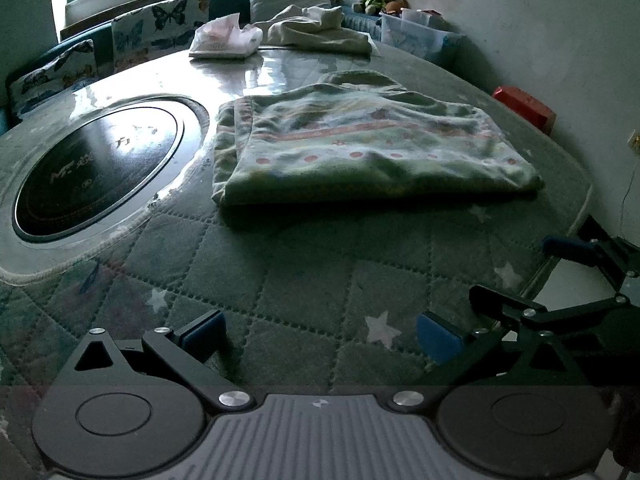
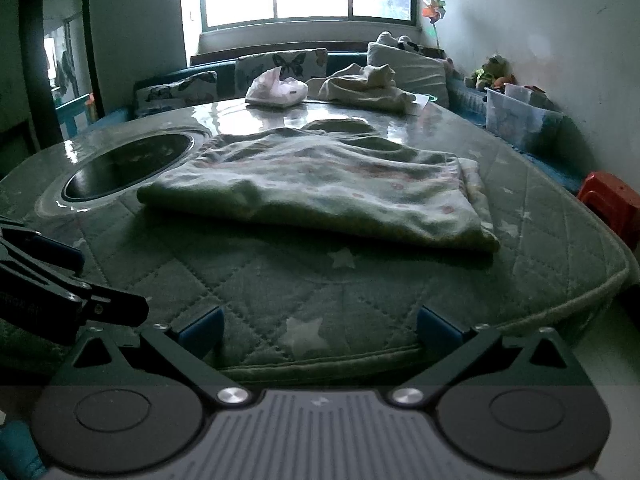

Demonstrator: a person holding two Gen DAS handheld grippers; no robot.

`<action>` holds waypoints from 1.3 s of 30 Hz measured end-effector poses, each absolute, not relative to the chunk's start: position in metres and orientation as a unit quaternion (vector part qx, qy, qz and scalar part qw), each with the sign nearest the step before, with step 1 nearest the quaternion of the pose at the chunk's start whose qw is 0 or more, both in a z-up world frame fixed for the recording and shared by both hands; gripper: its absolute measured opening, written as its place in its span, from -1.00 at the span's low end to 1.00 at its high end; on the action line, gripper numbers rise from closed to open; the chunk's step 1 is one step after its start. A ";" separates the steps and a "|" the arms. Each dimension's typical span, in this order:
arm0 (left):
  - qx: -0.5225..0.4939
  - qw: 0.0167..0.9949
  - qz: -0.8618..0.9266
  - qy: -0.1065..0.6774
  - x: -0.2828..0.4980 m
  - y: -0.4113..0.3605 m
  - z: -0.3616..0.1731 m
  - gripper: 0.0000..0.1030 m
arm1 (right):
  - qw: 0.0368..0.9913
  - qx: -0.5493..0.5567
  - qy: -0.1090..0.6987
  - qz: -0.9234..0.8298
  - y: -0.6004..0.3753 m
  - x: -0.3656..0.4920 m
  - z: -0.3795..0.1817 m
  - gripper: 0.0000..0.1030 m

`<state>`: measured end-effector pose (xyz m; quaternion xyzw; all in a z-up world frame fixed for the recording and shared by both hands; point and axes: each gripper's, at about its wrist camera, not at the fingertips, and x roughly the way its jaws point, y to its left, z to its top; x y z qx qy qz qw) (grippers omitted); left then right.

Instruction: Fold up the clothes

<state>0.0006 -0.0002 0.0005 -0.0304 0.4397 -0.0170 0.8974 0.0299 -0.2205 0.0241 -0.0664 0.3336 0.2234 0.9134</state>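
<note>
The left gripper [image 1: 320, 336] hung spread and empty over the quilted green star-print table cover [image 1: 280, 280], as did the right gripper [image 2: 320, 330]. The pale green dotted fleece garment [image 1: 368, 148] lay beyond them as a doubled, flat bundle, touched by neither; that fitted either a finished fold or one awaiting another halving, and a cream garment [image 2: 364, 84] sat crumpled at the far edge

Folded garment on a quilted table

The garment [image 1: 372, 148] lay on the table cover [image 1: 280, 280], right of the round hob [image 1: 96, 168]. Behind it sat a tissue pack [image 1: 224, 38] and, to its right, more clothes [image 1: 320, 30]; cushions [image 1: 160, 26] stood beyond.
</note>
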 end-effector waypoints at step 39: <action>-0.001 0.920 -0.045 0.390 0.103 0.031 0.067 0.71 | 0.909 -0.054 0.344 0.230 -0.210 0.167 0.070 0.64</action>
